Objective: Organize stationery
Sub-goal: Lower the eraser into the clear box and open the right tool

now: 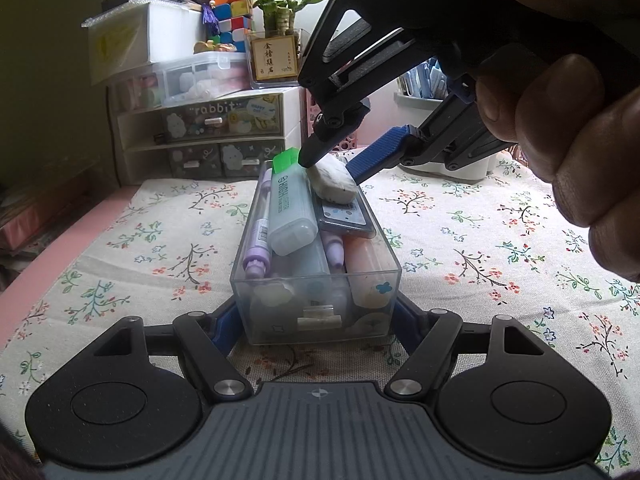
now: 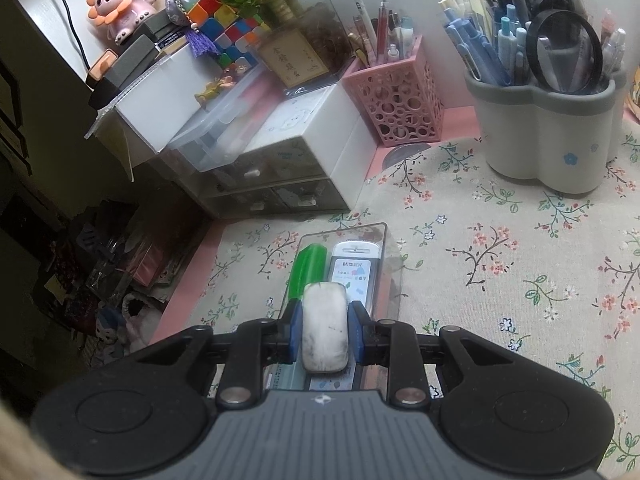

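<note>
A clear plastic box [image 1: 394, 264] stands on the floral cloth, filled with a green highlighter [image 1: 286, 200], purple pens [image 1: 258, 236] and a grey correction tape [image 1: 344, 216]. My left gripper [image 1: 316, 320] is shut on the box's near end, one finger on each side wall. A worn white eraser [image 2: 324, 328] sits between the blue pads of my right gripper [image 2: 326, 330], which is shut on it. In the left wrist view the eraser [image 1: 332, 180] rests on the highlighter and tape at the box's far end, the right gripper [image 1: 330, 168] slanting down from the upper right.
A small drawer unit [image 1: 208, 136] with boxes, a colour cube [image 1: 232, 12] and a potted plant stands behind the box. A pink mesh pen holder [image 2: 396, 96] and a grey-rimmed white holder [image 2: 552, 132] full of pens stand at the back right. A person's hand [image 1: 580, 140] grips the right tool.
</note>
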`<action>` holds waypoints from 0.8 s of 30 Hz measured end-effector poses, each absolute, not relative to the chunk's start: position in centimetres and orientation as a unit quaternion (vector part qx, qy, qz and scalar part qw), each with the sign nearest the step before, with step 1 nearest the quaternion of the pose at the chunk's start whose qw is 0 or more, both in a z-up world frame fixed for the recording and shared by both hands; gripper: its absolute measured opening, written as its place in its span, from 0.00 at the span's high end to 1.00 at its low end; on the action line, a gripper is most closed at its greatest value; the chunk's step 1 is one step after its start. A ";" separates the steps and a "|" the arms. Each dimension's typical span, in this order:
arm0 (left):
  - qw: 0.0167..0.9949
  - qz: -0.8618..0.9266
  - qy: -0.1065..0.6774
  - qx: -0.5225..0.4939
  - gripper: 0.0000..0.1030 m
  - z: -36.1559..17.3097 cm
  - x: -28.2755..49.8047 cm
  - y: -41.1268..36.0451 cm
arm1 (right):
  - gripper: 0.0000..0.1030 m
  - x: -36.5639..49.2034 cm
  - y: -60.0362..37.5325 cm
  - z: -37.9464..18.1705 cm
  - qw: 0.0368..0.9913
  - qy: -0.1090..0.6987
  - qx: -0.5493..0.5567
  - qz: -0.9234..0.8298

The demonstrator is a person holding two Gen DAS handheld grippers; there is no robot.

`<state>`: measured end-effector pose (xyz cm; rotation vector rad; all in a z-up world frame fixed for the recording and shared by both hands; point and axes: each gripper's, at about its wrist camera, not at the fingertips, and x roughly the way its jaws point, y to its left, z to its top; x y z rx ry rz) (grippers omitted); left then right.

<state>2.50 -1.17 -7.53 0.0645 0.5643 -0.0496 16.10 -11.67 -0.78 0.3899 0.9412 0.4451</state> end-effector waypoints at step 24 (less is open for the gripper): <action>0.958 -0.031 0.283 0.030 0.29 -7.7 2.9 -0.8 | 0.76 14.9 -14.7 -0.7 0.859 0.420 0.207 0.206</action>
